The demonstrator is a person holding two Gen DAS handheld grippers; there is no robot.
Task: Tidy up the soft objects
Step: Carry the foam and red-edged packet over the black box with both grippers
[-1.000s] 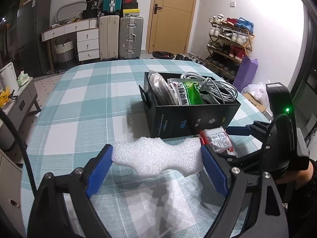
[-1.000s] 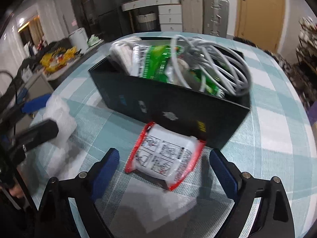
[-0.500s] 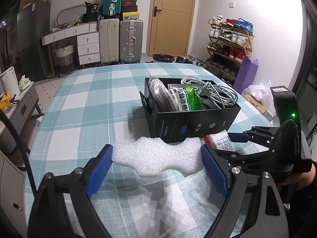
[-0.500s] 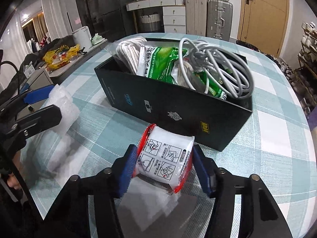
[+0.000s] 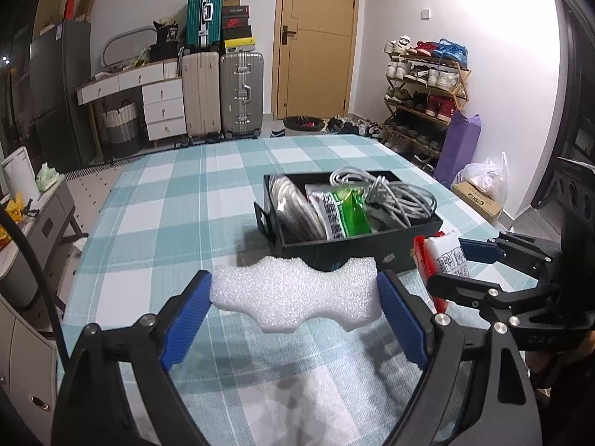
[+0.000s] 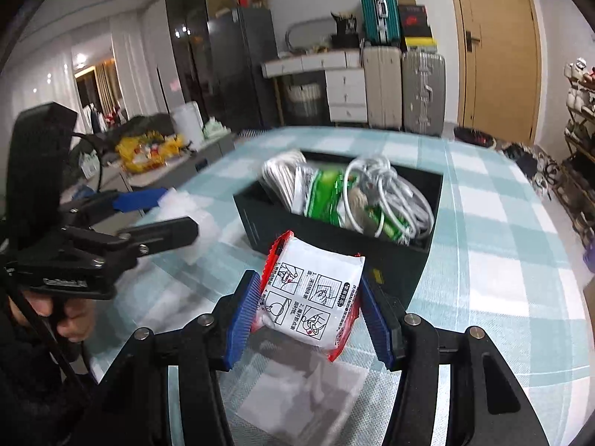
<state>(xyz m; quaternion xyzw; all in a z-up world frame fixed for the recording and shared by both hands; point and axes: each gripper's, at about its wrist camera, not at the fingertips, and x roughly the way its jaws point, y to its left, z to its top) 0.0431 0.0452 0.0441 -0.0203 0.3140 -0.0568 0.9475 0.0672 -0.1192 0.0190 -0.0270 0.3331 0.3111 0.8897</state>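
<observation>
Checked tablecloth (image 5: 156, 223) under black box (image 5: 357, 249) crammed with cable coils (image 6: 390, 189) and green packets (image 5: 347, 213). Left gripper (image 5: 293, 297) clamped wide on white foam piece (image 5: 293, 293). Right gripper (image 6: 308, 308), jaws just closed, pinching red-edged white sachet (image 6: 312, 293) clear of cloth; printed pictograms legible only from right wrist.

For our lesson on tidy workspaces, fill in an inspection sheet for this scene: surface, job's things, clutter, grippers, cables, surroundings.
Surface: teal-and-white checked tablecloth.
Job's things: white foam block; white red-edged sachet; black open box holding a green packet.
Clutter: nothing seen.
Grippers: left gripper shut on the foam block; right gripper shut on the sachet, off the cloth.
Cables: grey cable coils in the box.
Surroundings: suitcases, shoe rack, door.
</observation>
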